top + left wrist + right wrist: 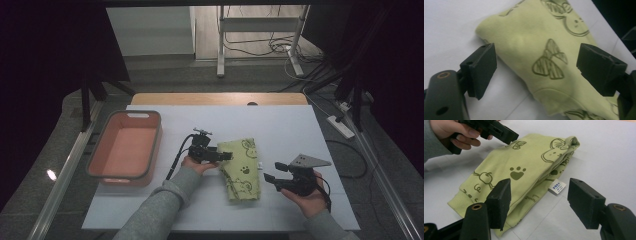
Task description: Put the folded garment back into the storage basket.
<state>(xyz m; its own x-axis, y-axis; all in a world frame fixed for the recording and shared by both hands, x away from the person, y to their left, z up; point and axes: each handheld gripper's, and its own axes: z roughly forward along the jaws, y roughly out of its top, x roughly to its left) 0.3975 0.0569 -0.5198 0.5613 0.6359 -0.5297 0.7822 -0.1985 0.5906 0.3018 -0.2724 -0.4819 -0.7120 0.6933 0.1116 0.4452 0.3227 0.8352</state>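
A folded green cloth [242, 169] lies mid-table, long axis running toward the person. The left gripper [226, 156] hovers at its left edge, the right gripper [272, 172] beside it, both spread apart, empty.

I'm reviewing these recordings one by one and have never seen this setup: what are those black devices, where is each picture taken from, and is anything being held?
A person works at a table covered with a white sheet, holding a hand-operated two-jaw gripper in each hand. The high view looks down from above the person's side. The other two pictures come from cameras riding on each gripper, looking along its black jaws.

On the sheet lie a folded yellow-green garment printed with cartoon animals and paw marks, and an empty orange bin to its left.

The left gripper reaches over the garment's edge with its jaws spread apart. The right gripper waits beside the garment, jaws open. Neither holds anything.
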